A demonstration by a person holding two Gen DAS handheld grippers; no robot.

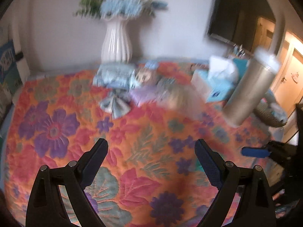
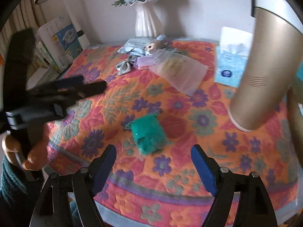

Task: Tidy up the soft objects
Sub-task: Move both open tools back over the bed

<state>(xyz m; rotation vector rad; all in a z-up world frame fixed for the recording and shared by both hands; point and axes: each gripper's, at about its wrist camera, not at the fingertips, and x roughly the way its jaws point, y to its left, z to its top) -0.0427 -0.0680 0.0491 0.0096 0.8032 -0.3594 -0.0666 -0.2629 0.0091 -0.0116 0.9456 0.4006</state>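
Observation:
On the flowered tablecloth (image 2: 189, 113) a folded green cloth (image 2: 149, 134) lies just ahead of my right gripper (image 2: 153, 148). That gripper is open, and the cloth is beyond its blue pads, not between them. Against the far wall sits a pile of soft things: a pale blue packet (image 1: 115, 75), a satin bow (image 1: 115, 104), a plush toy (image 1: 144, 75), a lilac packet (image 1: 145, 94) and a translucent pouch (image 2: 180, 70). My left gripper (image 1: 151, 142) hovers open over bare cloth, well short of the pile. In the right wrist view it shows at the left, held by a hand (image 2: 36, 151).
A white vase (image 1: 116, 43) of blue flowers stands behind the pile. A blue tissue box (image 2: 231, 66) and a tall gold cylinder (image 2: 259, 75) occupy the right side. A wire basket (image 1: 272, 113) sits beyond it. Boxes and books (image 2: 62, 41) stand off the table's left.

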